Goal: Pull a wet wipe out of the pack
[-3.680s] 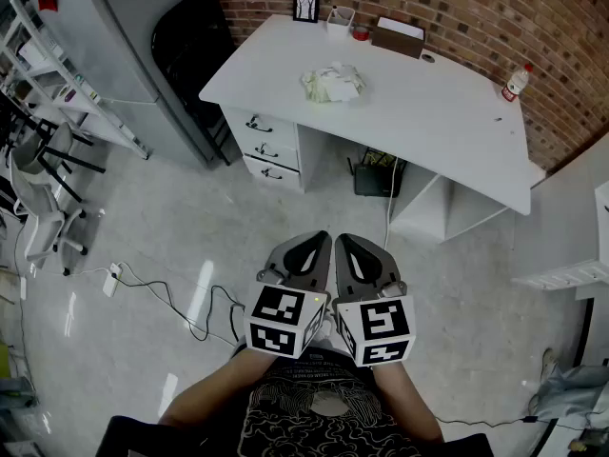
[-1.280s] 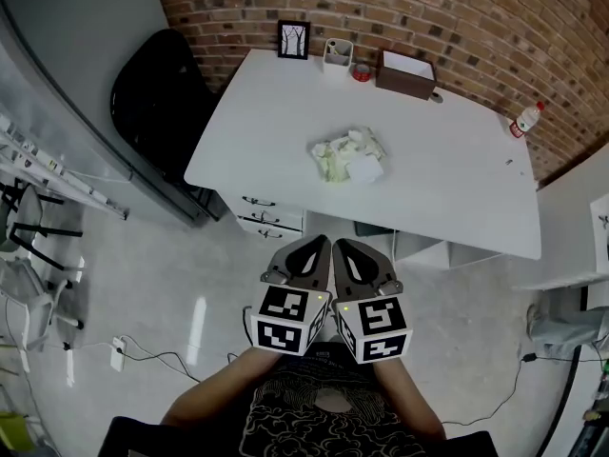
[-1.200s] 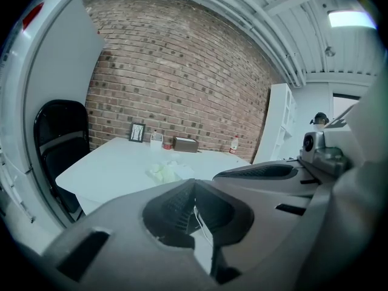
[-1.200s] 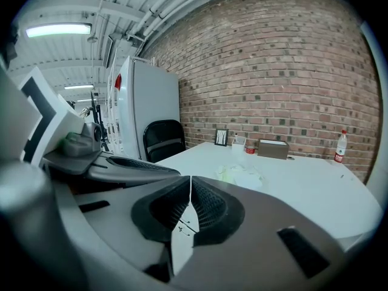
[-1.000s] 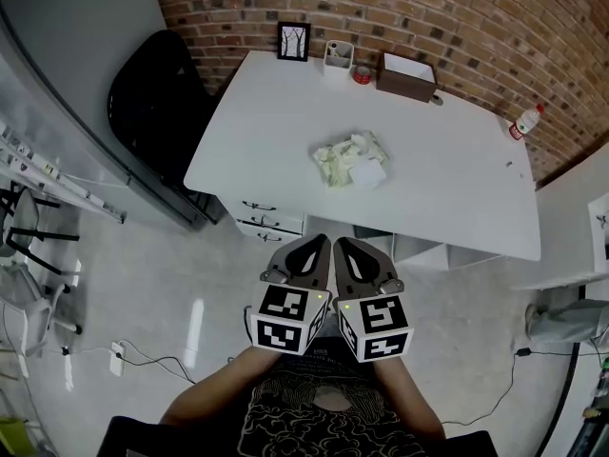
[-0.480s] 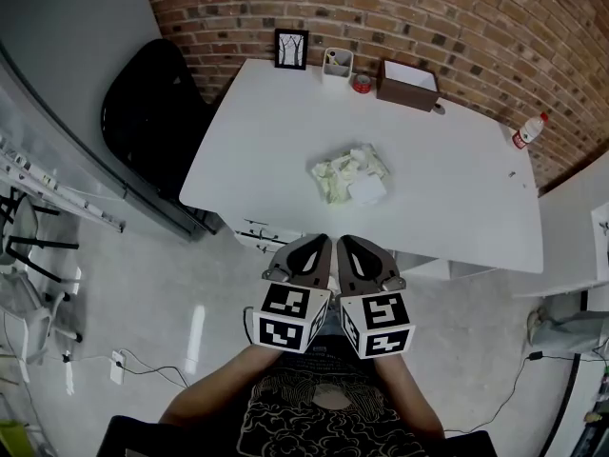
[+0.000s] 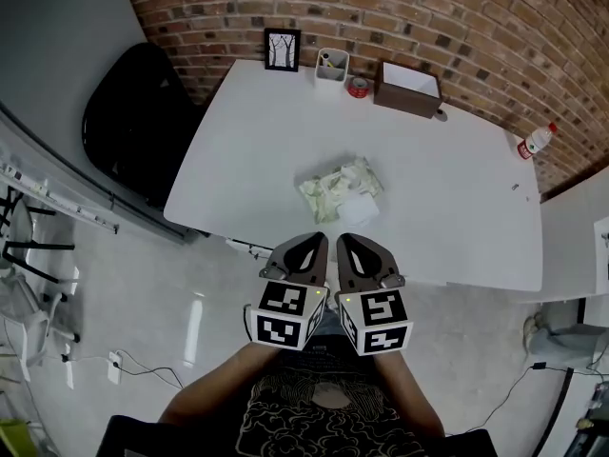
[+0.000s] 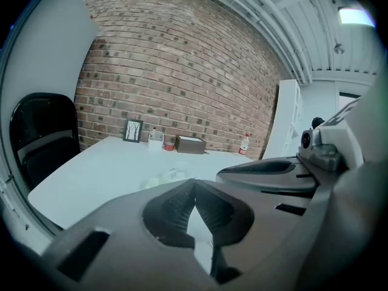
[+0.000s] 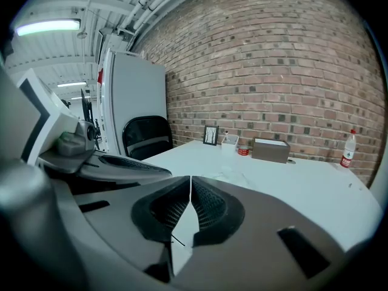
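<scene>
The wet wipe pack lay crumpled on the white table, toward the middle of its front edge and apart from both grippers. The left gripper and right gripper hung side by side near that edge, jaws pressed together on nothing. If they arrived closed, they might shove the light pack away instead of pinching a wipe. Compared with the earliest frame, the table had come much nearer.

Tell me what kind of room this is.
Most likely an office or workshop-style workroom. A large white desk stands against a red brick wall, a black office chair sits beside it, and a small black-framed picture and white pen holder line the desk's back edge.
</scene>
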